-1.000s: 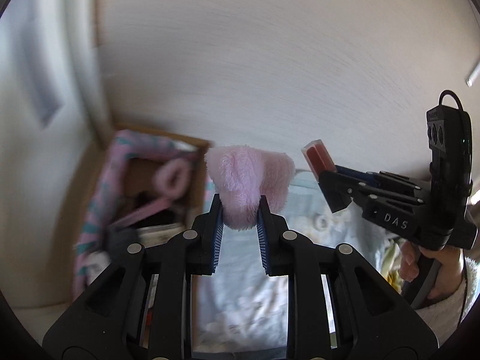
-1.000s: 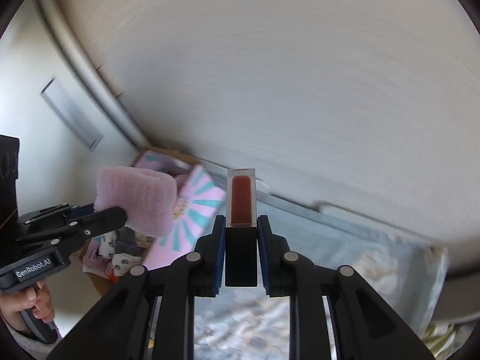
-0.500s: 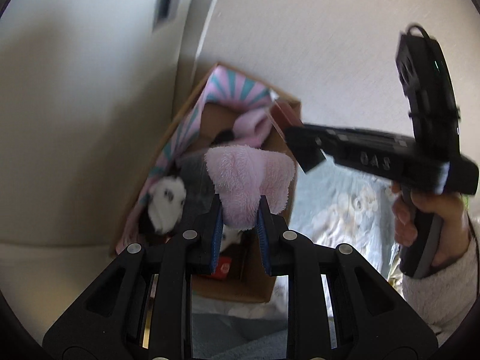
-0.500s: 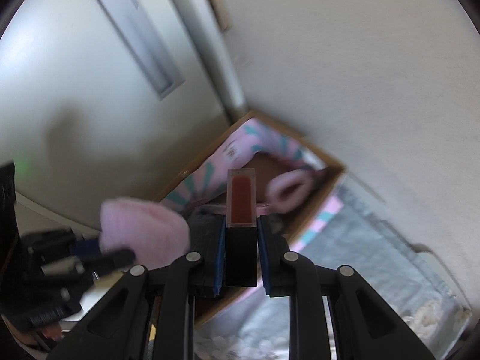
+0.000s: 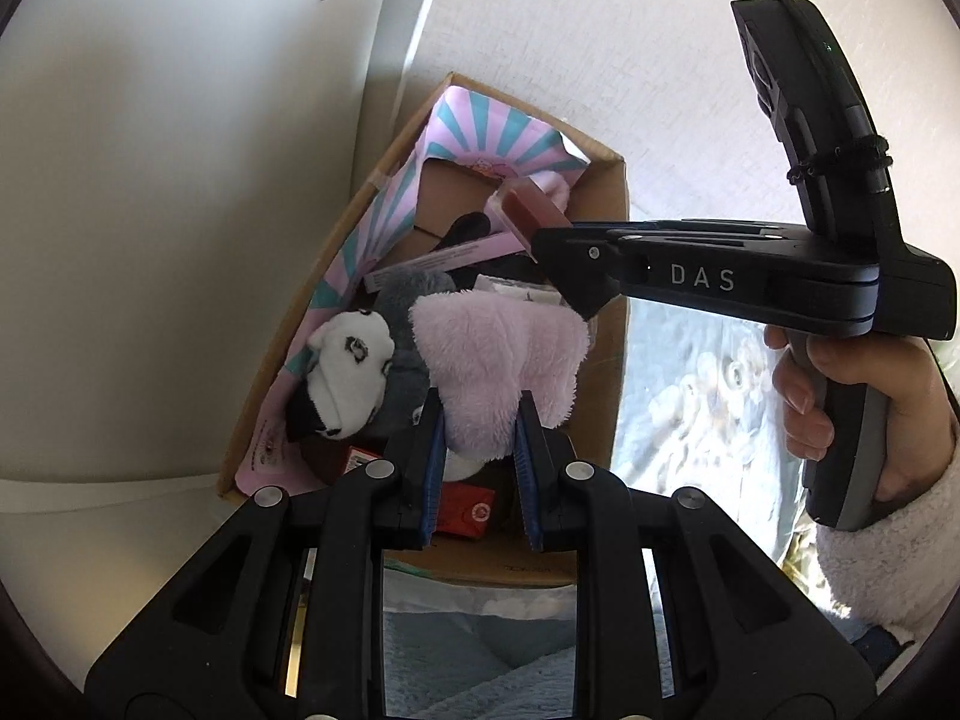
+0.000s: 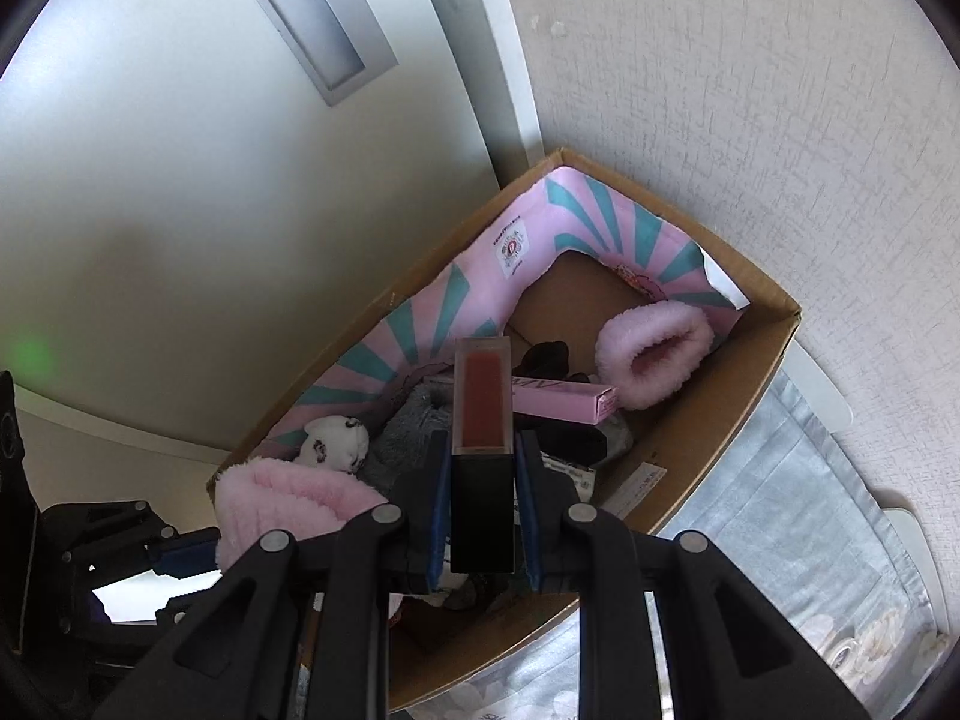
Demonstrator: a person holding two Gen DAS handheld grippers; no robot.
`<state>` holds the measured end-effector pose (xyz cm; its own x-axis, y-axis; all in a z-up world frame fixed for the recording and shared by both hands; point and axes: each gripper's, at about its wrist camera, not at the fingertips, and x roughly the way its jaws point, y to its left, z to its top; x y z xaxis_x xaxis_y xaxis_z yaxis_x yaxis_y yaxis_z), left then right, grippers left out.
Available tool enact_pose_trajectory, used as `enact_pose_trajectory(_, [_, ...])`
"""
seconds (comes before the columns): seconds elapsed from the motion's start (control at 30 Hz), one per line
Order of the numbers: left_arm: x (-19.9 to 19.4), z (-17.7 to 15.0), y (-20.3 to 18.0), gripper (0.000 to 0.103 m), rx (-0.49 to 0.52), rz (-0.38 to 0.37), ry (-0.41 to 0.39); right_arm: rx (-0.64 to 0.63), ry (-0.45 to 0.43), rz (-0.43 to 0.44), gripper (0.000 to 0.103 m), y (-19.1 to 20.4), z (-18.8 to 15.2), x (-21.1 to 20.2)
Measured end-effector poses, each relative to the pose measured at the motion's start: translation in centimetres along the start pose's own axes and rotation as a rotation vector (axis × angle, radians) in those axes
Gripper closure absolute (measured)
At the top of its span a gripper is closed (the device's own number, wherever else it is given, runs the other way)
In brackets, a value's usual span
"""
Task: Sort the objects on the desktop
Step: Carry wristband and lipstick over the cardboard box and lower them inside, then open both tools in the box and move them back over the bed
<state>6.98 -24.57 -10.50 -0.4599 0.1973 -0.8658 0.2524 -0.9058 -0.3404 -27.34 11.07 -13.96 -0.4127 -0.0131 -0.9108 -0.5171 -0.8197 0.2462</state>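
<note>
My left gripper is shut on a fluffy pink wristband and holds it over the open cardboard box. My right gripper is shut on a red lip gloss tube with a black cap, also above the box. The right gripper shows in the left wrist view over the box's far part, tube sticking out. The left gripper's wristband shows at the lower left of the right wrist view.
The box holds a grey and white plush dog, a second pink fluffy band, a pink slim carton, a pink-and-teal striped bag and a red packet. It sits on a pale blue patterned cloth against white walls.
Both grippers swung left and tipped down from facing the wall to hovering over the box, each still holding its object. The box contents came into view.
</note>
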Motion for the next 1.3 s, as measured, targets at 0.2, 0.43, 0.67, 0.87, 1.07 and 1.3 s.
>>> enact_pose_trajectory(0.2, [0.5,0.2,-0.2,0.084,0.044,0.018,0.002,0.022,0.013,-0.006,0.084,-0.4,-0.2,-0.2])
enact_pose_trajectory(0.43, [0.4,0.4,-1.5,0.004,0.111,0.089,-0.033,0.063,0.004,-0.027,0.075,-0.9,0.3,-0.4])
enact_pose_trajectory(0.67, [0.6,-0.4,-2.8,0.000,0.180,0.085,-0.057,0.082,-0.120,-0.018,0.001,-1.6,0.8,-2.8])
enact_pose_trajectory(0.87, [0.5,-0.8,-3.9,0.000,0.234,0.083,-0.069,0.136,-0.195,-0.007,0.001,-2.9,0.3,-5.3])
enact_pose_trajectory(1.07, [1.6,0.8,-6.2,0.000,0.268,0.017,-0.071,0.212,-0.236,0.022,0.001,-5.4,-1.5,-7.6])
enact_pose_trajectory(1.3, [3.3,1.4,-9.1,0.000,0.314,-0.041,-0.039,0.302,-0.270,0.027,0.001,-9.6,-6.2,-10.1])
